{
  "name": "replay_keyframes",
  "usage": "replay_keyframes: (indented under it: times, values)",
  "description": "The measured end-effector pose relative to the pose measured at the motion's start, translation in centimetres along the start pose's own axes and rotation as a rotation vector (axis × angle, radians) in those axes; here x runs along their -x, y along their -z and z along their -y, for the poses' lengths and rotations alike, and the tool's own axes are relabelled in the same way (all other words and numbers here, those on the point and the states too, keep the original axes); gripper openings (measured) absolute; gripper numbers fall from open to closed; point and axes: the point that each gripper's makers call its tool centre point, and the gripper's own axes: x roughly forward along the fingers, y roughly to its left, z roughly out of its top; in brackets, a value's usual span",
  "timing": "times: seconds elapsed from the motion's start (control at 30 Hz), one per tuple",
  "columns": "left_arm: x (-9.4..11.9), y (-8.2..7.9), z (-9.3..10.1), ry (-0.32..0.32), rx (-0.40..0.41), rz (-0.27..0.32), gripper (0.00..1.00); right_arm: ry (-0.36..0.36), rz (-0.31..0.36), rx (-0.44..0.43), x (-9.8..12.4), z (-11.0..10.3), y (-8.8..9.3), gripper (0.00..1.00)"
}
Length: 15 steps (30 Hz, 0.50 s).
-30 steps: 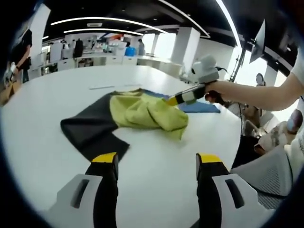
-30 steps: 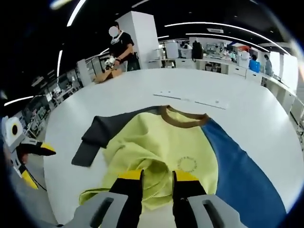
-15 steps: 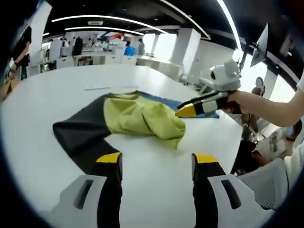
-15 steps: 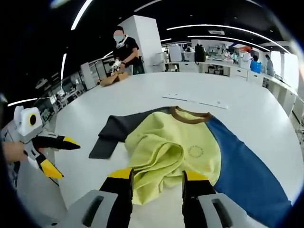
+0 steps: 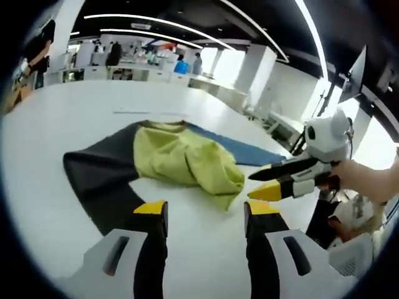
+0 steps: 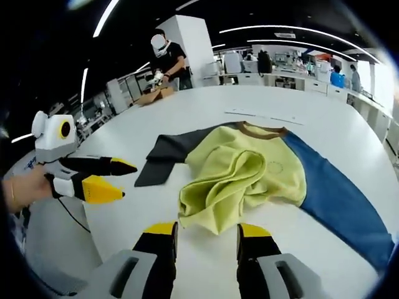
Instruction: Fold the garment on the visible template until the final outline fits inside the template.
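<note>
The garment lies on the white table. It has a yellow-green body, a brown collar, a dark grey sleeve and a blue sleeve. The body's lower part is turned up into a rumpled heap. My right gripper is open just short of that heap, nothing between its jaws; the left gripper view catches it coming in from the right. My left gripper is open near the grey sleeve's end, and it appears at the left in the right gripper view.
Thin pale strips lie on the table beyond the collar. A person stands at the far edge beside a cardboard box. A hand holds the left gripper. Desks and a white pillar fill the background.
My right gripper has let go of the yellow-green fabric, opened wider and drawn back from it. The fabric now rests in a bunched fold. Both cameras have shifted.
</note>
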Motion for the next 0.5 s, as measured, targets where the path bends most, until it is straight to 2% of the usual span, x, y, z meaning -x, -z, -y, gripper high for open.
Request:
replay_keyframes:
  times: [0.23, 0.5]
  values:
    - [-1.3, -0.2, 1.2, 0.017, 0.004, -0.004, 0.40, -0.017, 0.001, -0.021, -0.7, -1.2, 0.9, 0.25]
    - [-2.8, -0.5, 2.6, 0.036, 0.082, -0.004, 0.33, -0.032, -0.003, 0.011, -2.0, -2.4, 1.2, 0.18]
